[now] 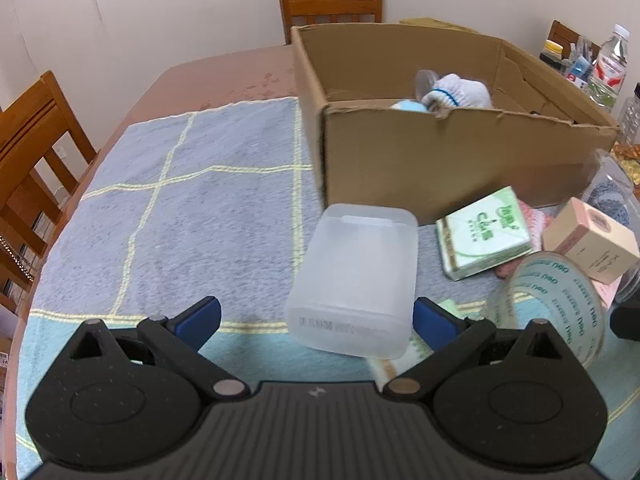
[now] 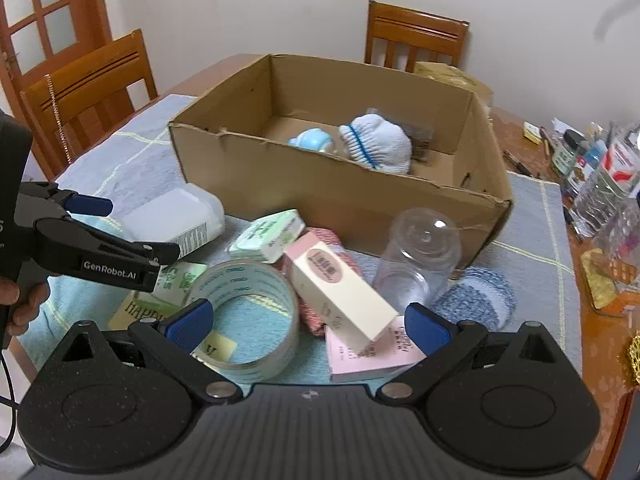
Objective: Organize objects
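Observation:
A cardboard box (image 1: 440,160) (image 2: 320,184) stands on the blue cloth; inside lie a white knit glove (image 2: 376,144) and a pale blue toy (image 2: 314,140). In front lie a frosted plastic container (image 1: 352,280) (image 2: 176,220), a green tissue pack (image 1: 484,232) (image 2: 268,236), a clear tape roll (image 1: 560,296) (image 2: 244,312), a pink-and-cream carton (image 2: 340,296) (image 1: 592,240) and a clear cup (image 2: 420,260). My left gripper (image 1: 316,320) (image 2: 120,228) is open, its fingers on either side of the container's near end. My right gripper (image 2: 308,328) is open above the carton and tape roll.
Wooden chairs (image 1: 330,4) (image 2: 88,88) stand around the table. Bottles and small clutter (image 2: 600,176) (image 1: 608,68) crowd the right edge. A blue knit coaster (image 2: 476,296), a pink booklet (image 2: 372,352) and a green card (image 2: 180,280) lie on the cloth.

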`<control>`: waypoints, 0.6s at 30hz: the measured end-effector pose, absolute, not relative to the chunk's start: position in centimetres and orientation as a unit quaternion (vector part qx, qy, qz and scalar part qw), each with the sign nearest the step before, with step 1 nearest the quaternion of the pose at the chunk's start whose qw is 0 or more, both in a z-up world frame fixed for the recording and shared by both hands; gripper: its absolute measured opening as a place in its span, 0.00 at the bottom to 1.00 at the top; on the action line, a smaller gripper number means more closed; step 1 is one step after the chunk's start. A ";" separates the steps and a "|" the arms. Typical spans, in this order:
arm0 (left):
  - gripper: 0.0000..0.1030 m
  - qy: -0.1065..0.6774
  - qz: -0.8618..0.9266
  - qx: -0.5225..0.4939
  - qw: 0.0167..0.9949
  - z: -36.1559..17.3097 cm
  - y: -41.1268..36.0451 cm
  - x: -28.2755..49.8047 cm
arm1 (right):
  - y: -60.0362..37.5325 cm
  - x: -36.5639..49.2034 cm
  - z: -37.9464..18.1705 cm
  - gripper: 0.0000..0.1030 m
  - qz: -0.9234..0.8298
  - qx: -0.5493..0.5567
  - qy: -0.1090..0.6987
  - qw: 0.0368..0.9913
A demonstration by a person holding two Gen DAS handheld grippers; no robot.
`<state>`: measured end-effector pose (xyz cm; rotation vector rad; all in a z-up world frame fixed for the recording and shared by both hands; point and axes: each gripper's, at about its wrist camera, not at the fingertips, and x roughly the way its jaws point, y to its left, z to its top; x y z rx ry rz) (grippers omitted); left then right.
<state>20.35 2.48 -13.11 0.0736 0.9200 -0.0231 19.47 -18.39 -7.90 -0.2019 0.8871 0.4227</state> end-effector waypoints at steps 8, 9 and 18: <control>0.99 0.445 -0.009 0.049 0.894 -13.2 4.1 20.1 | -17.1 19.3 -8.5 1.00 0.213 -0.103 0.437 0.868; 0.99 0.446 -0.007 0.051 0.894 -13.2 4.4 20.1 | -17.0 19.3 -8.6 1.00 0.214 -0.103 0.439 0.867; 0.99 0.452 0.009 0.031 0.891 -12.9 6.3 19.8 | -16.0 18.3 -8.3 1.00 0.223 -0.121 0.431 0.866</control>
